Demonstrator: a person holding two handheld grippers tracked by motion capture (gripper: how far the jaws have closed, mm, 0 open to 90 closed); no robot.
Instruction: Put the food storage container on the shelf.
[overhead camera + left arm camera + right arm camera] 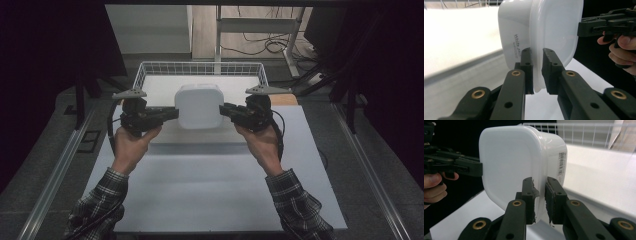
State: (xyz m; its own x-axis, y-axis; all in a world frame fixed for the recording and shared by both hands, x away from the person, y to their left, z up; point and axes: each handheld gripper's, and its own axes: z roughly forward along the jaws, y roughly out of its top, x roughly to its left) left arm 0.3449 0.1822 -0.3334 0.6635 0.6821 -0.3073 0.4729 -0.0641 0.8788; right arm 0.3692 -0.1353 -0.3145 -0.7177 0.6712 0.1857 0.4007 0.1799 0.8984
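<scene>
Now the white tub hangs level between both tongs, left tongs and right tongs each clamping an opposite rim, just before the wire basket.

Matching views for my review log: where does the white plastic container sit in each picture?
High view: white container at centre, between the left gripper and right gripper, in front of the wire basket.
Left gripper view: upper centre, rim between the jaws.
Right gripper view: centre, edge between the jaws.
Shared landmark: the wire basket behind it.
</scene>
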